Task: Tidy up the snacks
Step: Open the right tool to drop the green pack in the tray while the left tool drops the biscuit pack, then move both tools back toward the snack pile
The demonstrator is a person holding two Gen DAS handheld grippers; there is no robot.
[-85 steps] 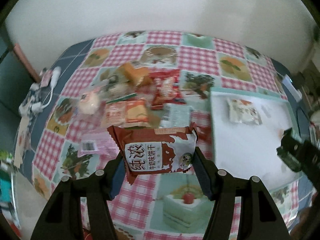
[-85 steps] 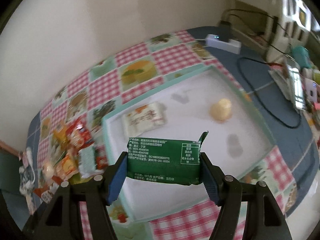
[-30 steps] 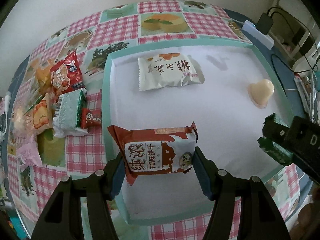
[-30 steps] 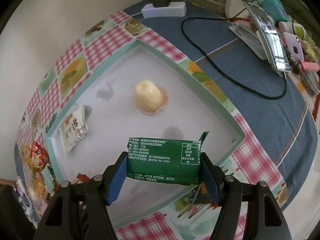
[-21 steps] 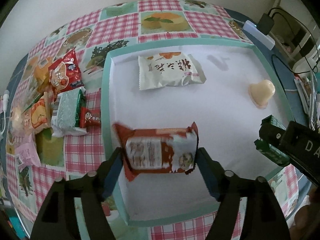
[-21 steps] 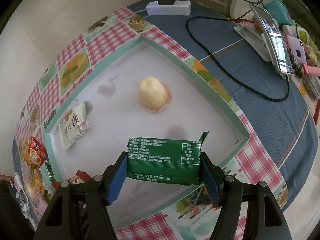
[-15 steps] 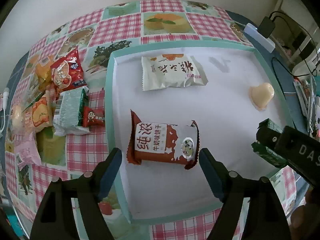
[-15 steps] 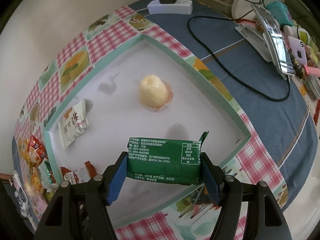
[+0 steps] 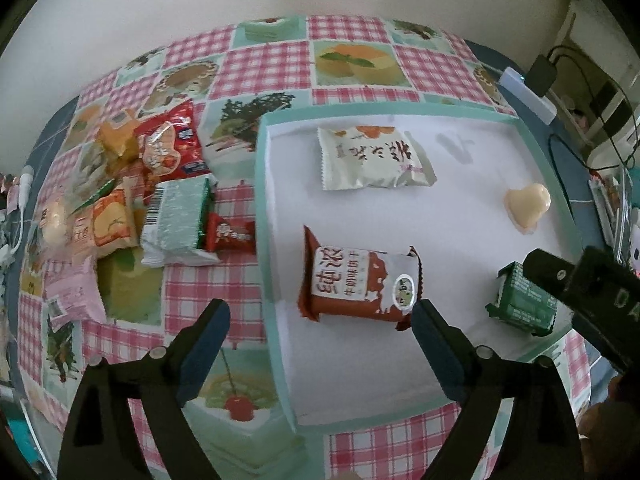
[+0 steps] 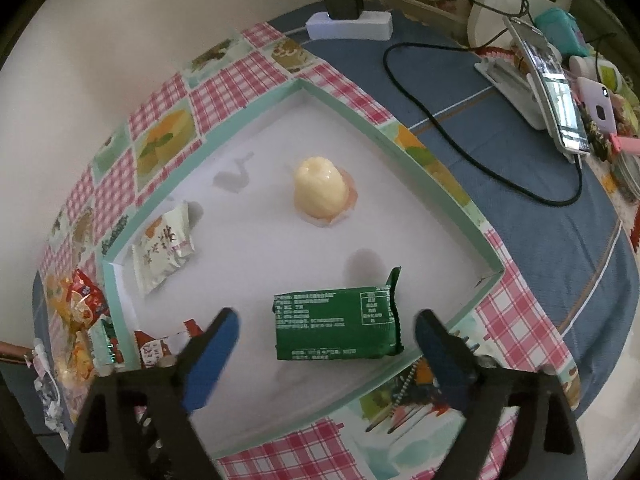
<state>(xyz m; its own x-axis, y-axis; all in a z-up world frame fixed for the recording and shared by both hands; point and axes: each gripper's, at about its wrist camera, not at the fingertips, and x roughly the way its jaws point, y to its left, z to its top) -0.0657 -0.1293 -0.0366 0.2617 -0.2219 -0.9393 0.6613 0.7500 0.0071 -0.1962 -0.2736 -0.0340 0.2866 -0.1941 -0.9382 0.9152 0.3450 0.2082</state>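
Observation:
A white tray with a mint rim [image 9: 261, 216] [image 10: 440, 184] lies on the checked cloth. In it lie a brown biscuit pack [image 9: 358, 278], a white snack pack [image 9: 372, 158] [image 10: 164, 246], a pale heart-shaped jelly [image 9: 527, 204] [image 10: 320, 190] and a green pack [image 10: 336, 324] [image 9: 520, 304]. My left gripper [image 9: 320, 332] is open and empty just in front of the brown pack. My right gripper [image 10: 326, 340] is open, with the green pack lying on the tray between its fingers. A corner of the brown pack [image 10: 154, 348] shows in the right wrist view.
A pile of loose snacks [image 9: 160, 192] lies on the cloth left of the tray. A power strip with a plug [image 10: 348, 24], a black cable [image 10: 460, 148] and a phone on a stand [image 10: 552, 92] lie on the blue cloth to the right.
Both grippers have opened. The brown pack dropped from my left gripper onto the tray, then the green pack dropped from my right gripper onto the tray. Both grippers pulled back a little.

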